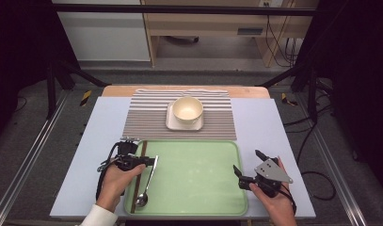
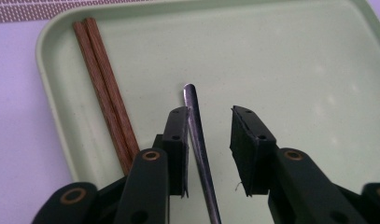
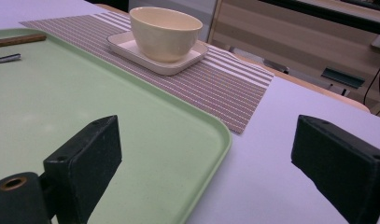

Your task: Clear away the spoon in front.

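Steel spoon between parted left tool pads | right tool wide, empty

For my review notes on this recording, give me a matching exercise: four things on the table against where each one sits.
Things:
1. spoon
2. chopsticks
3. bowl
4. placemat

Places:
A. on a small square plate
B. along the tray's left rim
C. beyond the tray's far edge, flat on the table
D. on the tray, handle between the left tongs' open jaws

Pairs: 1-D, 2-B, 3-A, 4-C
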`<state>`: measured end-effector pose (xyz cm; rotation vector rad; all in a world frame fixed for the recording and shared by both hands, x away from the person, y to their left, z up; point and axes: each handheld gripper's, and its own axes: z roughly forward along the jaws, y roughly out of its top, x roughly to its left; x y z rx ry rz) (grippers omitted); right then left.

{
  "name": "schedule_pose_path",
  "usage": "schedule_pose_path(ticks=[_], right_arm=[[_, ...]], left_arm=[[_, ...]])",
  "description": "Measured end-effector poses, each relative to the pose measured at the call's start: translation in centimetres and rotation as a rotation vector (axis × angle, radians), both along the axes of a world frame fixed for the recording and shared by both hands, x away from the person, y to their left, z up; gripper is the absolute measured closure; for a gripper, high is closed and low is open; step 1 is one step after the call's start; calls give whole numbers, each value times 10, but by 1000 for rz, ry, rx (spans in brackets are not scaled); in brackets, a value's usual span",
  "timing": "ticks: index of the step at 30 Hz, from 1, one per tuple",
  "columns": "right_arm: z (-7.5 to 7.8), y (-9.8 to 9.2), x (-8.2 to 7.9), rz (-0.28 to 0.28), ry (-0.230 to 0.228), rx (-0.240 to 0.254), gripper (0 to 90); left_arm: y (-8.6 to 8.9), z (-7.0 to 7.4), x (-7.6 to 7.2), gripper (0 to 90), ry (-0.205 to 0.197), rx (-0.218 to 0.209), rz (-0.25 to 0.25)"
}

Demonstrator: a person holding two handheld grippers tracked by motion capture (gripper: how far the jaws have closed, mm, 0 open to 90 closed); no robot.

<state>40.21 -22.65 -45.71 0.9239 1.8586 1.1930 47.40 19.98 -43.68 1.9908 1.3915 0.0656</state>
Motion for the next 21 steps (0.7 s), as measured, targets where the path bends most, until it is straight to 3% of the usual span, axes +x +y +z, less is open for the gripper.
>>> schedule_pose_path(ticks=[14,18,19,21], right_arm=[[1,0,-1,0,-5,-3,85],[1,0,-1,0,-6,-5,84],[1,0,0,0,-6,-6,84],[1,0,-1,-2,-6,-5,83]], left_arm=[[-7,12,-2,526,-72,31,12],[-10,17,1,467,-111,55,12],[-13,21,3,444,-144,63,17],[-17,24,6,387,-164,61,21]])
